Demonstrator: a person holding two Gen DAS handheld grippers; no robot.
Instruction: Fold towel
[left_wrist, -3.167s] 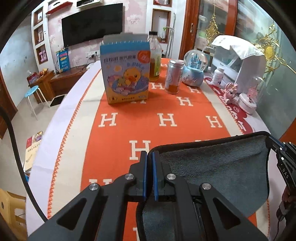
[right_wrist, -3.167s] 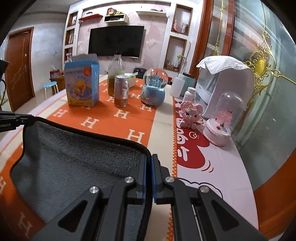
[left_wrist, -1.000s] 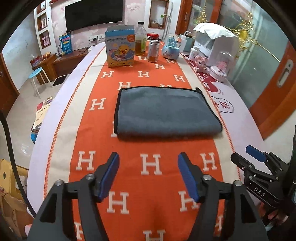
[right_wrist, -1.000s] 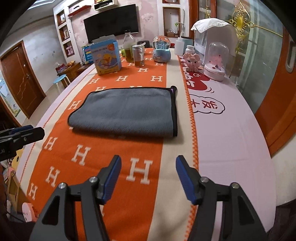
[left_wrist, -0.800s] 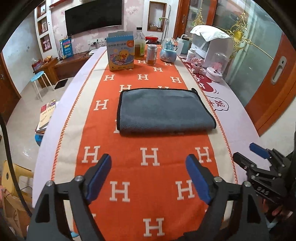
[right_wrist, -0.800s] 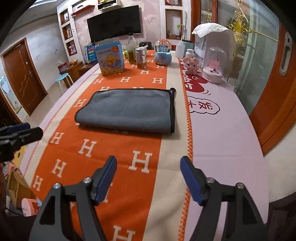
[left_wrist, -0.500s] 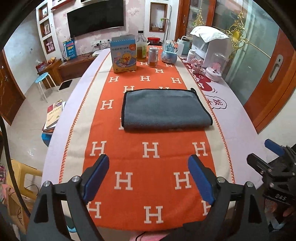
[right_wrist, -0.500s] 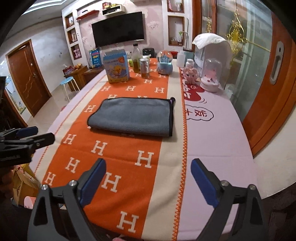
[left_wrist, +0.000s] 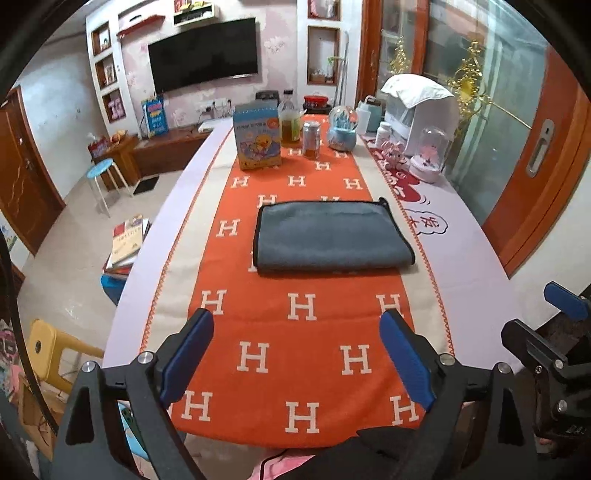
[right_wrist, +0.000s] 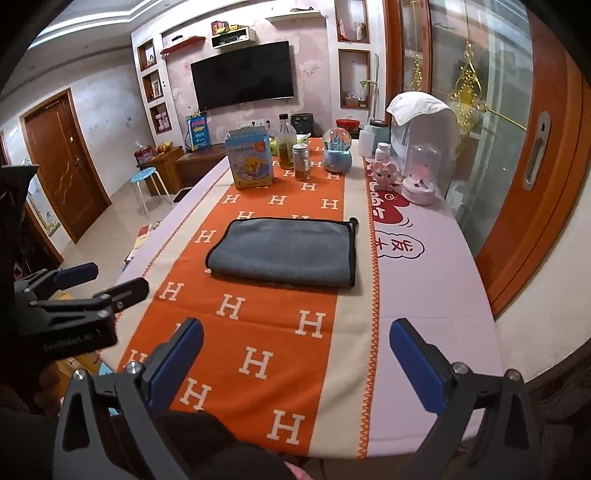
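Two layers of grey towel (left_wrist: 330, 234) are now seen lying flat on the orange-runnered surface (left_wrist: 306, 332), where a corner was earlier clamped by each tool; the fold is judged done. The left hand-held gripper (left_wrist: 295, 354) and right hand-held gripper (right_wrist: 295, 360) are held wide apart, empty, well back from the towel.

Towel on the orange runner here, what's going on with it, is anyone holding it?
Nobody holds it. The grey towel lies folded flat on the orange H-patterned runner, its rounded fold on the near side. The left gripper and the right gripper are both wide open above the near end of the table, well short of the towel and gripping nothing. By how things lie, the fold looks done.
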